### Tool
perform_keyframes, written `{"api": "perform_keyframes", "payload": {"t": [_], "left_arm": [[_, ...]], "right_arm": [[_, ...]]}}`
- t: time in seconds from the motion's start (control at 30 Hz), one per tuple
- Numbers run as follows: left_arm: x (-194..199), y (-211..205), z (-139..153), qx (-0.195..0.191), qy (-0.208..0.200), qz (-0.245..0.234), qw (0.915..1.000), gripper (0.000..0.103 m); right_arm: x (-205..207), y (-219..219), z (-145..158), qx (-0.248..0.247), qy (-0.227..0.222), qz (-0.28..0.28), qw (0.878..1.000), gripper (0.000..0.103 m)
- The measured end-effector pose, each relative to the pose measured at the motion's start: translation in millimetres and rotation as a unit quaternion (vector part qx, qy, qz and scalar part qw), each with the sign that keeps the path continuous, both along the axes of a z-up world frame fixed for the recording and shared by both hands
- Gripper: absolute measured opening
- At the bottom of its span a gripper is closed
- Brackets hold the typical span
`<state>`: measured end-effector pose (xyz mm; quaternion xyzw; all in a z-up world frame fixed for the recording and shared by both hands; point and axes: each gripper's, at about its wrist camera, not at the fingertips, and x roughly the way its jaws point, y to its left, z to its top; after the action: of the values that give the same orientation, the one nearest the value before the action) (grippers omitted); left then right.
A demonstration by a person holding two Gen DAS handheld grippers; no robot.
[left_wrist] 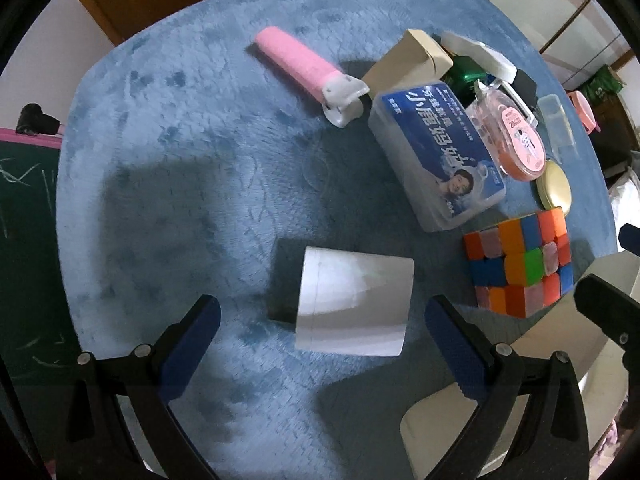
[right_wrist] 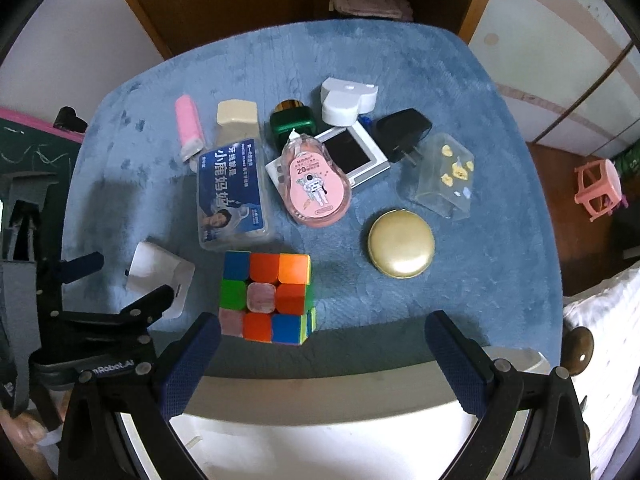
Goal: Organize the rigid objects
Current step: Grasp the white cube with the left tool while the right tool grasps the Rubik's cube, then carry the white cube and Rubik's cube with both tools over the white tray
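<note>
A white box (left_wrist: pixel 354 304) lies on the blue fuzzy mat (left_wrist: pixel 168 160), just ahead of my open left gripper (left_wrist: pixel 322 336), whose fingers are apart on either side of it without touching. The same white box (right_wrist: pixel 160 278) shows at the left in the right wrist view, with the left gripper (right_wrist: pixel 116 280) over it. My right gripper (right_wrist: pixel 322 354) hangs open and holds nothing at the near table edge, just behind the colourful puzzle cube (right_wrist: pixel 266 296). The puzzle cube (left_wrist: pixel 520 264) sits right of the white box.
Crowded on the mat are a blue floss box (right_wrist: pixel 232 194), pink lint roller (right_wrist: pixel 188 128), beige box (right_wrist: pixel 236 120), pink correction tape (right_wrist: pixel 316 184), gold round case (right_wrist: pixel 400 244), clear plastic box (right_wrist: pixel 440 176), black plug (right_wrist: pixel 402 132), white holder (right_wrist: pixel 346 100) and green tin (right_wrist: pixel 292 122).
</note>
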<state>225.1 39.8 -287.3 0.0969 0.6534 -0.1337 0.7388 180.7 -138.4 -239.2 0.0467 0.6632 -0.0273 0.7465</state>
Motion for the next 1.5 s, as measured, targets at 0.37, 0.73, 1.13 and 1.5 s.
{"api": "perform_keyframes", "payload": {"t": [0.37, 0.73, 1.13, 1.5], "left_arm": [[-6, -12, -20, 0.012, -0.007, -0.014, 0.9998, 0.087], [-1, -26, -42, 0.016, -0.004, -0.006, 0.9998, 0.076], [-15, -5, -22, -0.001, -0.007, 0.029, 0.9996, 0.075], [-30, 5, 31, -0.021, -0.045, 0.049, 0.9975, 0.075]], "right_arm": [[18, 17, -23, 0.011, 0.031, 0.010, 0.999, 0.095], [34, 31, -64, 0.042, 0.096, 0.001, 0.994, 0.064], [24, 3, -55, 0.077, 0.088, -0.020, 0.993, 0.059], [11, -30, -11, 0.112, 0.028, -0.056, 0.992, 0.059]]}}
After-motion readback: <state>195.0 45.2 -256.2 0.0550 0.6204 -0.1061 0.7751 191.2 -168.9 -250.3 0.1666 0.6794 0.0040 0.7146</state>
